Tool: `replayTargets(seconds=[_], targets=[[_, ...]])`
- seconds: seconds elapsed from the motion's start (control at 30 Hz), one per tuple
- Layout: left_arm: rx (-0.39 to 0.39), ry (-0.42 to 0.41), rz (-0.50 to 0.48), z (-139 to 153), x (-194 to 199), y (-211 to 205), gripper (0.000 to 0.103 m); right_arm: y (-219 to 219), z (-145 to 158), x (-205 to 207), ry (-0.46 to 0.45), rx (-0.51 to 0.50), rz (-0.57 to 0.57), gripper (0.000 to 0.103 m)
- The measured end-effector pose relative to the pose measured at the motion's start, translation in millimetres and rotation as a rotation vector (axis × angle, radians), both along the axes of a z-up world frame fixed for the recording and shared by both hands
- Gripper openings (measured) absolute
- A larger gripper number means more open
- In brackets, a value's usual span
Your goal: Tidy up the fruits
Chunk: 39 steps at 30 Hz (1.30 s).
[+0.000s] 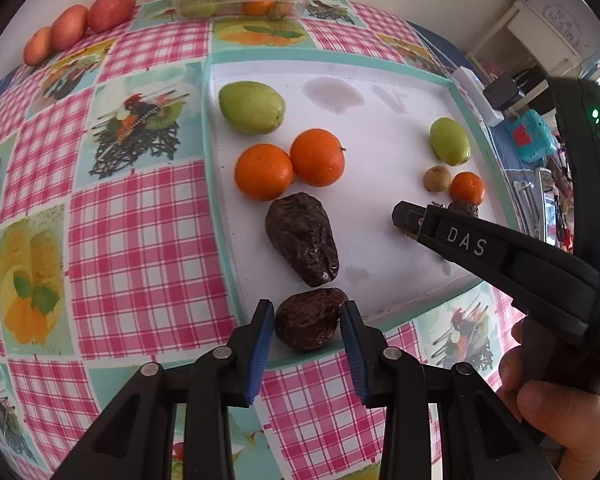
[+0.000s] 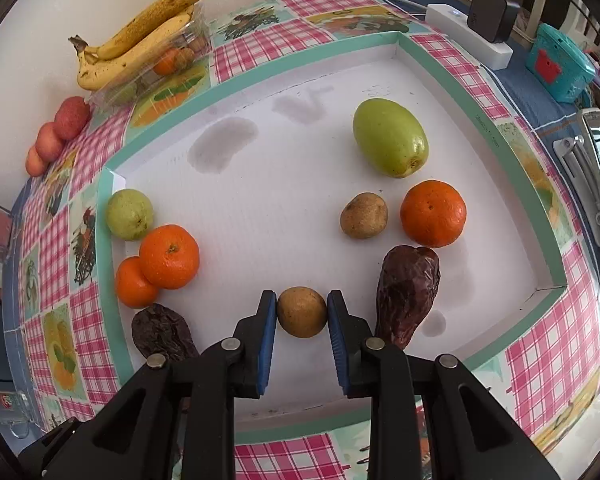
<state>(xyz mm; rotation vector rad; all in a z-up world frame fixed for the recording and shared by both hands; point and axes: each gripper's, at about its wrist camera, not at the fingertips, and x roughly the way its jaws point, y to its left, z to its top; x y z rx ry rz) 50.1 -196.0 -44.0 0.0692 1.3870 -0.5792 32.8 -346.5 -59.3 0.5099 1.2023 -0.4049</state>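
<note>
A white tray (image 1: 380, 152) with a teal rim holds the fruit. At its left lie a green fruit (image 1: 251, 107), two oranges (image 1: 263, 172) (image 1: 317, 157) and a dark wrinkled date (image 1: 302, 238). My left gripper (image 1: 308, 312) is shut on a second date (image 1: 310, 320) at the tray's near edge, with both blue pads touching it. My right gripper (image 2: 302, 308) is shut on a small round brown fruit (image 2: 302, 312) just above the tray floor (image 2: 280, 208). Beside it lie a date (image 2: 408, 292), an orange (image 2: 433, 213), another brown fruit (image 2: 364, 216) and a green fruit (image 2: 390, 136).
Bananas (image 2: 140, 36) rest on a clear plastic box (image 2: 172, 60) with more fruit at the back. Three red fruits (image 1: 72, 26) line the back left. A power strip with a charger (image 2: 472, 36) and a teal box (image 2: 560, 64) sit right of the tray. A hand (image 1: 560, 412) holds the right gripper.
</note>
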Motion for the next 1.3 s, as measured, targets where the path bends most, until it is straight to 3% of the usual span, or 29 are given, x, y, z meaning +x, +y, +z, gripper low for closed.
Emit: replayTargets(seconds=[0.17,0.23,0.3,0.37,0.4,0.43,0.53,0.63,0.7,0.8,1.0,1.3], targets=[[-0.042,-0.039,0.023,20.3,-6.8,17.1,0.038,1.3,7.3,-7.6,-0.012,-0.017,-0.017,0.034],[-0.055,-0.083,0.042,33.0,-10.9,27.0,0.038,3.7,15.7,-15.2,-0.034,-0.028,-0.02,0.042],[-0.035,-0.155,0.078,45.1,-14.4,38.4,0.041,9.0,24.3,-22.0,-0.048,-0.049,-0.015,0.043],[0.011,-0.221,0.129,51.1,-14.4,52.4,0.059,16.8,32.1,-27.5,-0.065,-0.066,-0.004,0.043],[0.037,-0.244,0.156,50.7,-12.3,59.3,0.073,21.7,35.9,-32.2,-0.076,-0.068,0.003,0.045],[0.064,-0.261,0.178,50.1,-11.2,65.4,0.08,25.6,38.0,-35.3,-0.083,-0.067,0.008,0.051],[0.151,-0.308,0.241,48.7,-6.4,87.4,0.088,44.4,44.6,-46.2,-0.117,-0.067,0.046,0.07],[0.19,-0.346,0.301,50.6,-6.8,107.1,0.103,61.2,46.9,-52.6,-0.132,-0.085,0.08,0.074],[0.205,-0.385,0.333,53.8,-8.6,119.6,0.103,70.2,46.0,-57.2,-0.135,-0.094,0.097,0.075],[0.217,-0.41,0.354,59.2,-13.8,135.4,0.103,85.2,45.7,-67.6,-0.153,-0.093,0.132,0.088],[0.203,-0.456,0.346,70.4,-25.7,148.8,0.103,102.4,60.2,-81.4,-0.203,-0.167,0.162,0.088],[0.333,-0.493,0.349,76.1,-37.6,146.4,0.103,101.6,62.4,-82.3,-0.211,-0.168,0.146,0.088]])
